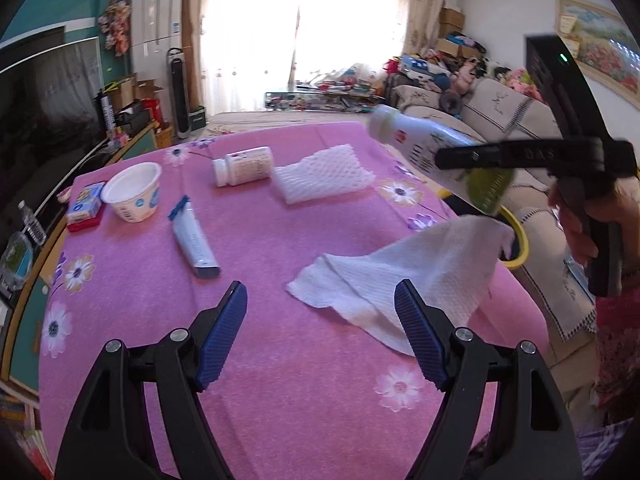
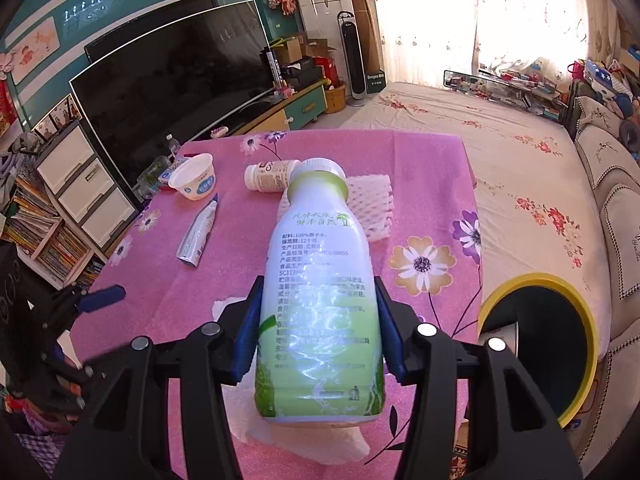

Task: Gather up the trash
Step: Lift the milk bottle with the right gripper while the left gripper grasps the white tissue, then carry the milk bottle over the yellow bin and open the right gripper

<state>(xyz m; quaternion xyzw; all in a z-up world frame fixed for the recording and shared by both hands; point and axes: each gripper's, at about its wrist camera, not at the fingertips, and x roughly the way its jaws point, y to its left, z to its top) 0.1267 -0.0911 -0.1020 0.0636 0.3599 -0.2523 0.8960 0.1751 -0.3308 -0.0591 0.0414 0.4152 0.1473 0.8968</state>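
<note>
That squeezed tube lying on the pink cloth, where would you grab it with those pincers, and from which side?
Grip the tube around its rounder middle, coming from above with the fingers across its width. It lies flat with open cloth on both long sides. Its crimped end looks too thin to hold well, and the blue-capped end lies close to the white cup.

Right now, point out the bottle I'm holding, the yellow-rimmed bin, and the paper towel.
bottle (image 2: 320, 280), right wrist view, printed label at mid-body.
yellow-rimmed bin (image 2: 576, 300), right wrist view, far side of yellow rim.
paper towel (image 1: 404, 272), left wrist view, flat white middle.
</note>
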